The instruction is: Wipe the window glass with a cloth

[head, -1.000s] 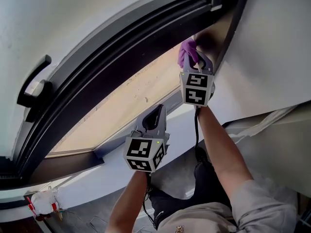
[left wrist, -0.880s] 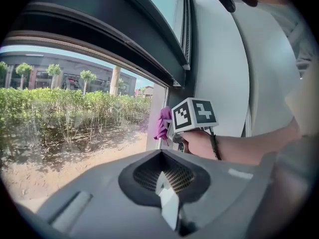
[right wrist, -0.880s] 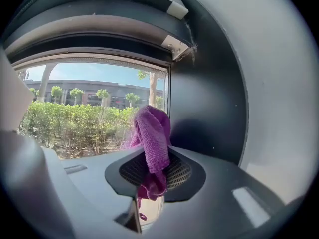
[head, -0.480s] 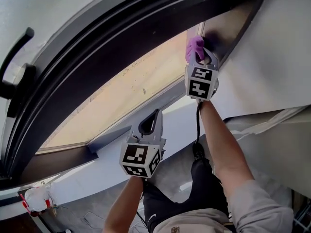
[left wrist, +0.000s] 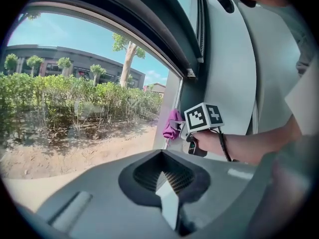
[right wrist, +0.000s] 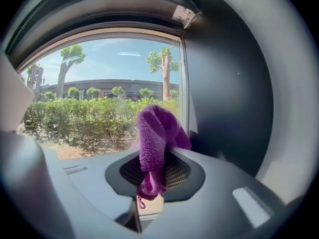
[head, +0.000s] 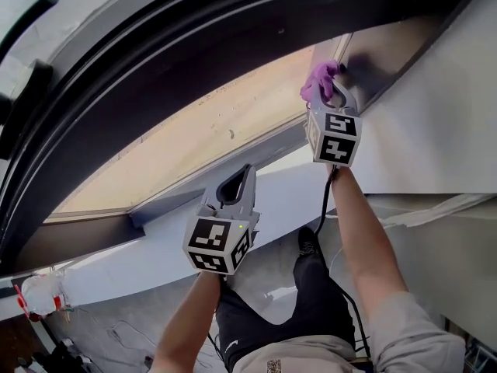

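Now in the right gripper [head: 332, 92]: our jaws are pressed together on a purple cloth [right wrist: 155, 133], which bunches up and over the jaw tips.
Cloth's place: at the right edge of the glass [head: 217, 123], just beside the dark jamb [head: 388, 45]. It looks close against the pane, but we cannot tell whether it truly presses on it.
Glass: one wide pane with shrubs, trees and a low building beyond it. We see a few small specks near its middle.
Frame: the dark frame [head: 194, 45] curves over the pane, with a handle [head: 31, 22] far to the left.
Left gripper [head: 248, 173]: its jaws are together with nothing between them. It hangs near the sill [head: 155, 247], well apart from the cloth.
Step in hand: we judge that we are wiping, working the pane's right edge.
Next move: it calls for firm, even pressure of the cloth on the glass, then a steady sweep left across the pane. Our grip must stay tight so the cloth does not slip out, and the hard jaw tips should stay off the glass.
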The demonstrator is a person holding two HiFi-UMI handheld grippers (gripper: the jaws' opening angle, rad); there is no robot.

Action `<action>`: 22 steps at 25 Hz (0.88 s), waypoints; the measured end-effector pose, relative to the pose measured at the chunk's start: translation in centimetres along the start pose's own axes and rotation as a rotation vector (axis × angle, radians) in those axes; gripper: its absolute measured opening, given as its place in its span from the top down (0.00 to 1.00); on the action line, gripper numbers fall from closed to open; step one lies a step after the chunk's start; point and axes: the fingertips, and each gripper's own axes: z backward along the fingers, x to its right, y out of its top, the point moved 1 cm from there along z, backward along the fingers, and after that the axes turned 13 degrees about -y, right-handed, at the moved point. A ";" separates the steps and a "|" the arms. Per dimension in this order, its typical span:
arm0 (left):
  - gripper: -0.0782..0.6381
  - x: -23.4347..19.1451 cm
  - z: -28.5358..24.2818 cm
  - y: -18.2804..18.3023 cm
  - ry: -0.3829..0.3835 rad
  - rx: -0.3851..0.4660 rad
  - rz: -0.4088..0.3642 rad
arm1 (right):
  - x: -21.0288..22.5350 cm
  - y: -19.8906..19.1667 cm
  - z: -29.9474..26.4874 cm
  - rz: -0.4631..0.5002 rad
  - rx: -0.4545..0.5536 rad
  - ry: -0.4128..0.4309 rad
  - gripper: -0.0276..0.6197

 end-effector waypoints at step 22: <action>0.89 -4.7 14.3 -1.9 0.161 0.080 0.049 | -15.8 -0.2 8.8 0.149 0.017 0.191 0.82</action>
